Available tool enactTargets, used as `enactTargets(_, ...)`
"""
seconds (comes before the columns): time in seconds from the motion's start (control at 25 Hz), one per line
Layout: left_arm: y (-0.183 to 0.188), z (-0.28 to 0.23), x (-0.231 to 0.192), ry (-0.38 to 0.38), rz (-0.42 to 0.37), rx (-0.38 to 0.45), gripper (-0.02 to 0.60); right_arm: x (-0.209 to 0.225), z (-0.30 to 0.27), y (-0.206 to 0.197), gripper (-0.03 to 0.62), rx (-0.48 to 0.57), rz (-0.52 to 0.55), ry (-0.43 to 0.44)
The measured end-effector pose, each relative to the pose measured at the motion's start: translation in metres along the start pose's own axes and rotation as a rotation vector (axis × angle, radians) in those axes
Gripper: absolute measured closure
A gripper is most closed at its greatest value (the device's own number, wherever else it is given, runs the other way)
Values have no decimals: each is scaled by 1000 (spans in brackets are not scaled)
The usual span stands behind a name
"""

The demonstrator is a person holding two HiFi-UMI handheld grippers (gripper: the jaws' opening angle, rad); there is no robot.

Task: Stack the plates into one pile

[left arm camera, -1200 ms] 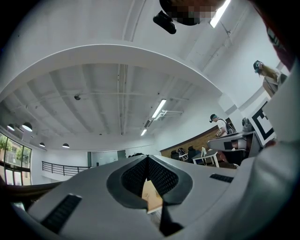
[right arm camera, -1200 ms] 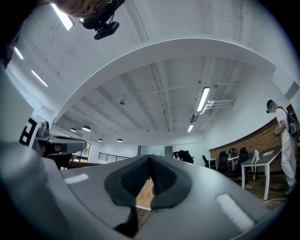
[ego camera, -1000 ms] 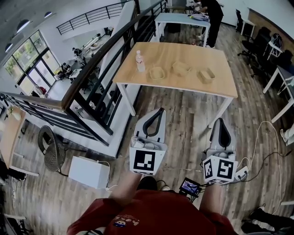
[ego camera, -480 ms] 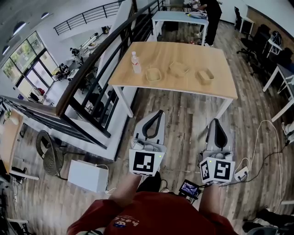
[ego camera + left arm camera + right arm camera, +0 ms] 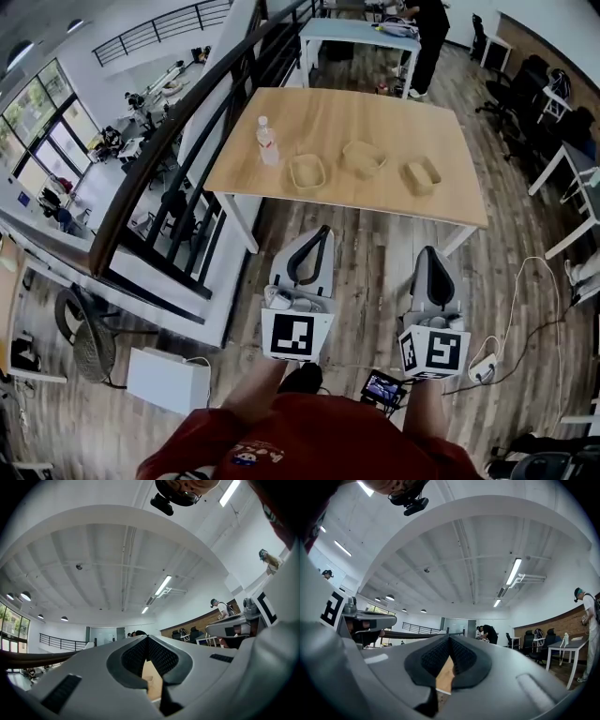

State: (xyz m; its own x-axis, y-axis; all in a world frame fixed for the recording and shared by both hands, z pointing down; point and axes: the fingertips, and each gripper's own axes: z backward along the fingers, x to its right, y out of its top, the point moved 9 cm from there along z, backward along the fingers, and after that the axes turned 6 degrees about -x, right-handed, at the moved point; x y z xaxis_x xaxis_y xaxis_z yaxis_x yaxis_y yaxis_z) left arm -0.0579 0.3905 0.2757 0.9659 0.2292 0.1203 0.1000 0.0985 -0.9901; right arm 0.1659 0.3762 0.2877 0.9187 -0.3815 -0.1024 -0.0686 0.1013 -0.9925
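Observation:
Three light wooden plates lie in a row on a wooden table (image 5: 347, 117): the left plate (image 5: 307, 173), the middle plate (image 5: 363, 157) and the right plate (image 5: 421, 175). None rests on another. My left gripper (image 5: 324, 230) and right gripper (image 5: 430, 250) hang over the floor, short of the table's near edge and apart from every plate. Both are shut with nothing between the jaws. In the left gripper view the left gripper (image 5: 146, 638) has its pads together, with a strip of tabletop below them. The right gripper (image 5: 449, 638) looks the same in its own view.
A clear water bottle (image 5: 268, 141) stands on the table left of the plates. A dark stair railing (image 5: 178, 159) runs along the left. Cables and a small screen (image 5: 386, 386) lie on the plank floor by my feet. A person (image 5: 427, 37) stands at a far table.
The table and plates have come closer and lower in the head view. Both grippers have moved forward toward the table together, still shut.

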Motion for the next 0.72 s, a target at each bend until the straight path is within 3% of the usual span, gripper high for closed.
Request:
enactTargets(0.48,-24,-83,-83,-13,2,1,575,-21,-119,-8,585,-12,14,-8)
enactTargets(0.72,-36,-113,-89,-11,11,26,575,-8,-142,-21,585,4,19,-22)
